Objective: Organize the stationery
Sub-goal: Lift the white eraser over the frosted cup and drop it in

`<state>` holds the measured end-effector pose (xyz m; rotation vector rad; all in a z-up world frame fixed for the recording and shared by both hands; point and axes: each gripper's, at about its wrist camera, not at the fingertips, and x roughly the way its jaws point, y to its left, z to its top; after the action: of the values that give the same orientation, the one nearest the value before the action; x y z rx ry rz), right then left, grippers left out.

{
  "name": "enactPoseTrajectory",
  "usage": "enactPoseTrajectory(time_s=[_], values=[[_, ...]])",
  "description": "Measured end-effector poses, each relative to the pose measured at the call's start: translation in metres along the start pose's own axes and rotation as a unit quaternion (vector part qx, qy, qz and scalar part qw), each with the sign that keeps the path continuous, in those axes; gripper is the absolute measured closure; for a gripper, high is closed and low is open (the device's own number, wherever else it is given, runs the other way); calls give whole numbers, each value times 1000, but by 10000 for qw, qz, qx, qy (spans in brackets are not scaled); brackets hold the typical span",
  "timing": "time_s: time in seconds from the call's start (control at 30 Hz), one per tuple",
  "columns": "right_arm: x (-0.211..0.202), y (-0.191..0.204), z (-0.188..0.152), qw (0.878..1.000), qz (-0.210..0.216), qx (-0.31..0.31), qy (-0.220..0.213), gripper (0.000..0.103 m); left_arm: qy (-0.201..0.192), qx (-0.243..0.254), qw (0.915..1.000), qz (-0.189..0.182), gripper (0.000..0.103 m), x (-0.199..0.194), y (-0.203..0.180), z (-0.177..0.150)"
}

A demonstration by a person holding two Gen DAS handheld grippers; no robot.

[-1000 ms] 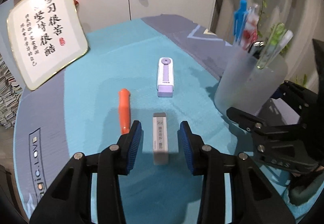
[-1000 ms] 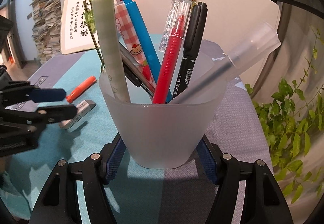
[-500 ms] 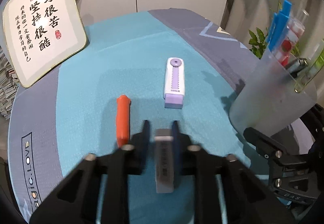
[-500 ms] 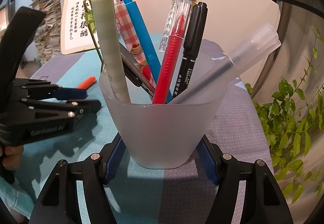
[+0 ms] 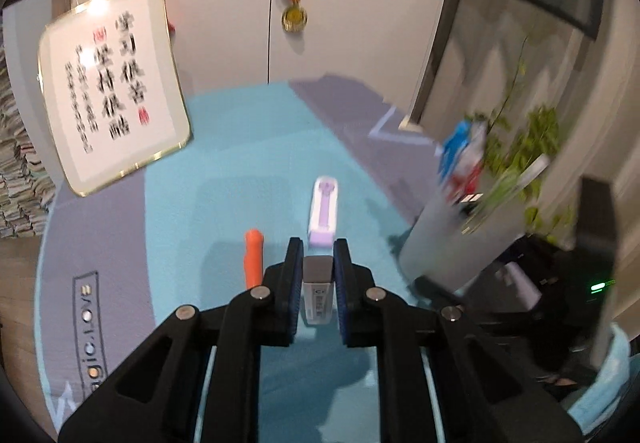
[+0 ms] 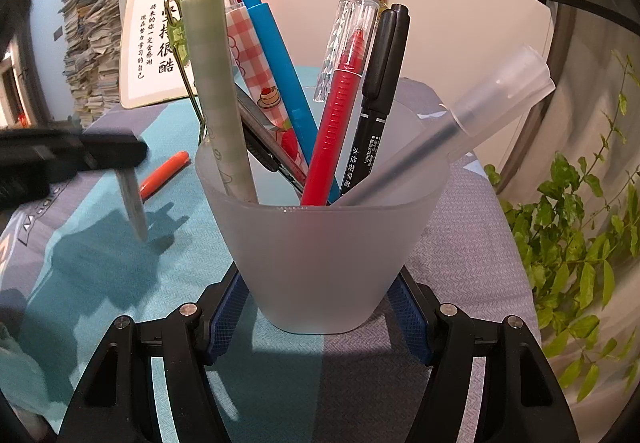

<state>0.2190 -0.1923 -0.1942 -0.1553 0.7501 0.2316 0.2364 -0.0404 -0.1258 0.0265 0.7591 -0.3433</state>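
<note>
My left gripper (image 5: pixel 317 263) is shut on a grey eraser (image 5: pixel 317 291) and holds it above the teal mat; in the right wrist view the eraser (image 6: pixel 133 199) hangs from the left gripper (image 6: pixel 116 159). My right gripper (image 6: pixel 318 303) grips the base of a frosted pen cup (image 6: pixel 320 251) holding several pens, which stands on the mat. The cup (image 5: pixel 452 243) also shows blurred at the right of the left wrist view. An orange marker (image 5: pixel 253 257) and a white-purple correction tape (image 5: pixel 323 211) lie on the mat.
A framed calligraphy board (image 5: pixel 112 91) leans at the back left. A medal (image 5: pixel 294 17) hangs on the wall. A green plant (image 6: pixel 580 223) is at the right. Stacks of papers (image 6: pixel 92 55) stand at the far left.
My left gripper closed on the grey eraser and lifted it off the mat. The right gripper and cup stayed still.
</note>
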Motion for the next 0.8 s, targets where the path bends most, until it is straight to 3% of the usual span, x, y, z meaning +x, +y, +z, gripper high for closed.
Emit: enactPoseTrajectory(time_s=[0.3, 0.53, 0.67, 0.8], values=[[0, 0, 0, 10000, 5, 3, 0, 34, -607, 19, 9977, -318, 90, -44, -15, 23], [0, 0, 0, 10000, 13, 10, 0, 34, -1369, 131, 9861, -936, 90, -90, -45, 47], [0, 0, 0, 10000, 12, 8, -1, 34, -1502, 249, 9816, -1151, 90, -97, -64, 56], [0, 0, 0, 10000, 24, 18, -2, 34, -1354, 410, 9795, -1434, 90, -85, -81, 62]])
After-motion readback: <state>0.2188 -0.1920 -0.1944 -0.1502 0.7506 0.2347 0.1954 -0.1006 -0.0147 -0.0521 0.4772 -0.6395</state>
